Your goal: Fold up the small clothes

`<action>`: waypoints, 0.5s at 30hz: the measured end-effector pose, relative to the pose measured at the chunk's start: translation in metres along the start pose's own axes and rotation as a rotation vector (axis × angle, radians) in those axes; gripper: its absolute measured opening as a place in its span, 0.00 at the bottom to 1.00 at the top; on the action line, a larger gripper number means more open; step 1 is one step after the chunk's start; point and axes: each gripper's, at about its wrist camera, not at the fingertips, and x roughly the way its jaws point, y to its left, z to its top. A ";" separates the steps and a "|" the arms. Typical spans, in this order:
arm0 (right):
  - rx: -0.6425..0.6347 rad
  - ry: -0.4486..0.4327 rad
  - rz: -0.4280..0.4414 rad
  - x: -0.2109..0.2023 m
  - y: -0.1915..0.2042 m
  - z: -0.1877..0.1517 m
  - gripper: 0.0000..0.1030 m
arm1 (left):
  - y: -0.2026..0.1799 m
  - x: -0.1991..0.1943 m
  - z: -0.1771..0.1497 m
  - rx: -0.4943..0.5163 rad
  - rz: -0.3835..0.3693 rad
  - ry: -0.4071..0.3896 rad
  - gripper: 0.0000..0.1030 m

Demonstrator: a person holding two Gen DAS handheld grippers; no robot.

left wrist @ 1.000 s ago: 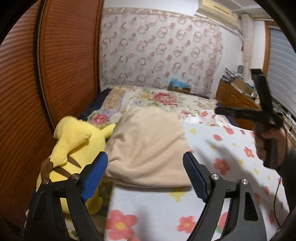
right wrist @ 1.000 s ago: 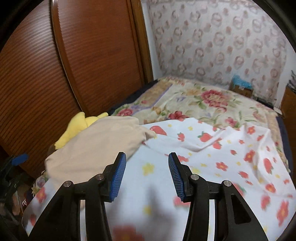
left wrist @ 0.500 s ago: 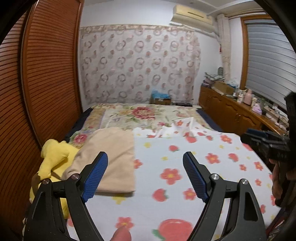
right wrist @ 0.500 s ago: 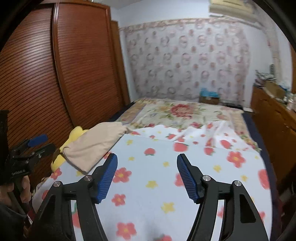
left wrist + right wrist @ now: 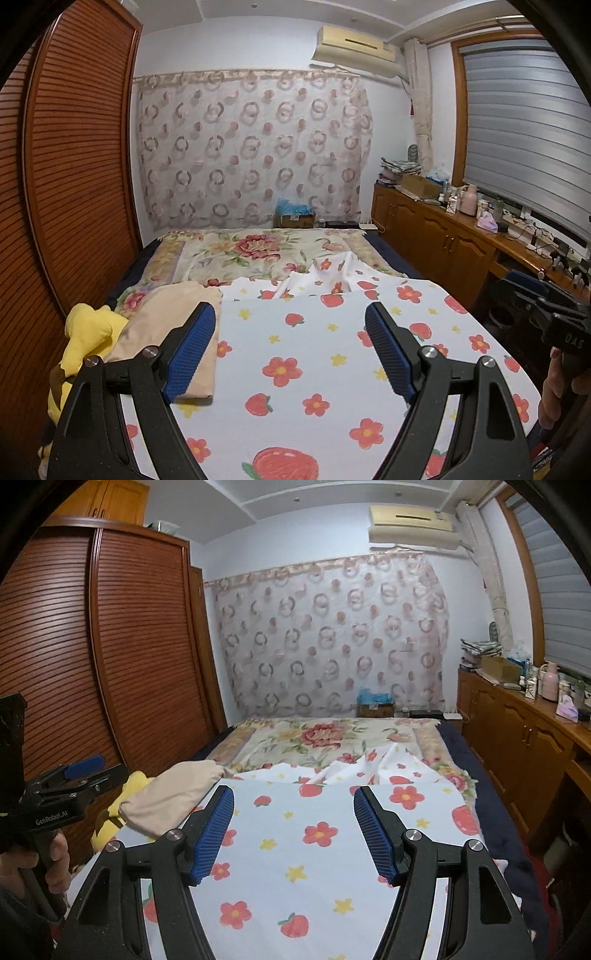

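A folded beige garment (image 5: 173,325) lies at the left edge of the bed, partly on a yellow plush toy (image 5: 86,332); it also shows in the right wrist view (image 5: 173,797). My left gripper (image 5: 291,350) is open and empty, held above the white flower-and-strawberry sheet (image 5: 314,354). My right gripper (image 5: 293,834) is open and empty above the same sheet (image 5: 314,867). Each gripper appears at the edge of the other's view: the right one (image 5: 543,299), the left one (image 5: 74,775).
A brown slatted wardrobe (image 5: 74,166) runs along the left of the bed. A wooden cabinet (image 5: 443,236) with clutter on top runs along the right, under a shuttered window. A floral blanket (image 5: 255,251) covers the bed's far half, before a curtained wall.
Both grippers have pulled back and risen away from the beige garment. The views now take in the whole bed and room. Both stay open and empty.
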 end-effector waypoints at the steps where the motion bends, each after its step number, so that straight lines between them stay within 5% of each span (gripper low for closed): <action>1: 0.002 -0.003 -0.003 -0.001 0.001 -0.002 0.67 | -0.001 -0.001 0.001 0.003 0.002 -0.003 0.81; 15: 0.021 -0.016 -0.018 -0.004 -0.001 -0.010 0.67 | -0.005 -0.006 0.004 0.009 0.011 -0.016 0.81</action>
